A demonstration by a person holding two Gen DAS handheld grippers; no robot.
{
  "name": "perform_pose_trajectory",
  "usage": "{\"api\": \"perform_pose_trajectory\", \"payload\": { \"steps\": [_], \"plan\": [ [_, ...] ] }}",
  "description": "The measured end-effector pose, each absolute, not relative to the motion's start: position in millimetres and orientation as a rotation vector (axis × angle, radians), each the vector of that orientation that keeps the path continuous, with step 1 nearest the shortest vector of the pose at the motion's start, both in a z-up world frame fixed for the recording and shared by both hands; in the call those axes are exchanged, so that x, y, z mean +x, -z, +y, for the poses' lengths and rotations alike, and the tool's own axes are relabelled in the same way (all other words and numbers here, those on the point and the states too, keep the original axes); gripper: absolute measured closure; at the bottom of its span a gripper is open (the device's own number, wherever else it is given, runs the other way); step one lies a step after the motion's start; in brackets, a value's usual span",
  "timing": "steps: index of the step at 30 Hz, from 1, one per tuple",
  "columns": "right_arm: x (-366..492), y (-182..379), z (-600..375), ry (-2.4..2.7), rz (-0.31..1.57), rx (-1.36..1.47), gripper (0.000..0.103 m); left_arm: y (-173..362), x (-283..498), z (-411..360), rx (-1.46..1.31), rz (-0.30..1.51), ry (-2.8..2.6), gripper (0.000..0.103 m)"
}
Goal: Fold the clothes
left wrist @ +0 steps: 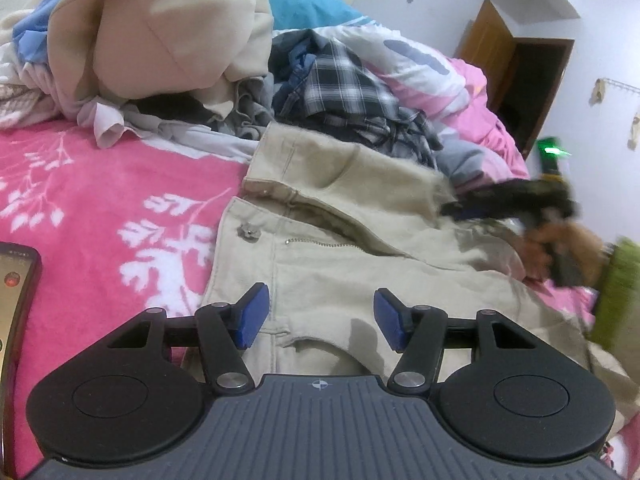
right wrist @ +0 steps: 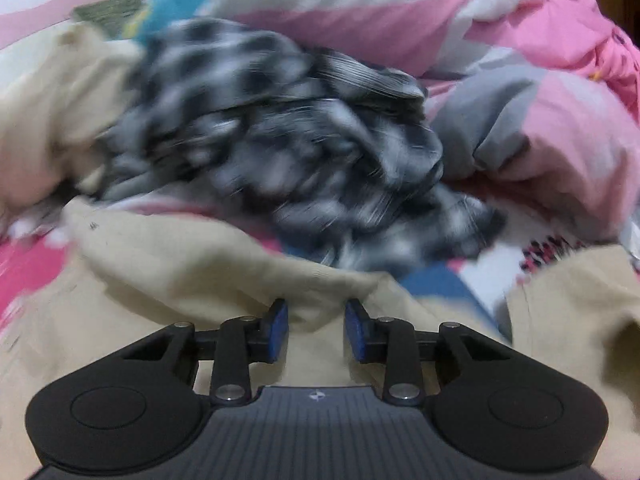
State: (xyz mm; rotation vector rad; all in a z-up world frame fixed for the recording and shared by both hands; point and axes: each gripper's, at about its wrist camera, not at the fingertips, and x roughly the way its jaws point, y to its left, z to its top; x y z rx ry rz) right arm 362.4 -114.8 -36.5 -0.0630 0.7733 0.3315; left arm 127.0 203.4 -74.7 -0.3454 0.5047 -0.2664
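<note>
The left tool (left wrist: pixel 317 316) hovers with jaws apart over beige trousers (left wrist: pixel 320 240) spread on the pink bed (left wrist: pixel 100 184). The right tool (right wrist: pixel 316 330), jaws narrower, straddles a raised trouser fold without visibly pinching it. Behind, a plaid shirt (right wrist: pixel 280 140) blurs.

One pair of beige trousers (left wrist: pixel 360 248), one plaid shirt (left wrist: pixel 344 88), one cream hoodie (left wrist: pixel 160 32).
</note>
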Motion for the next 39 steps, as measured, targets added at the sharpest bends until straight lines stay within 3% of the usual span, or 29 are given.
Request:
{"api": "perform_pose_trajectory", "payload": {
  "steps": [5, 12, 18, 23, 28, 39],
  "plan": [
    [413, 75, -126, -0.265, 0.842, 0.080, 0.068, 75, 129, 203, -0.347, 0.507, 0.270, 0.044],
    [361, 15, -122, -0.331, 0.707, 0.056, 0.066, 74, 127, 202, -0.340, 0.505, 0.260, 0.044],
    [324, -16, -28, -0.640, 0.742, -0.073, 0.059, 73, 126, 201, -0.327, 0.503, 0.242, 0.042],
    [302, 7, 62, -0.803, 0.760, -0.295, 0.061, 72, 123, 207, -0.349, 0.499, 0.244, 0.039],
    [302, 72, 101, -0.805, 0.876, -0.405, 0.060, 72, 122, 209, -0.353, 0.497, 0.253, 0.039],
    [344, 32, 102, -0.690, 0.781, -0.299, 0.062, 71, 119, 207, -0.326, 0.493, 0.249, 0.038]
  ]
}}
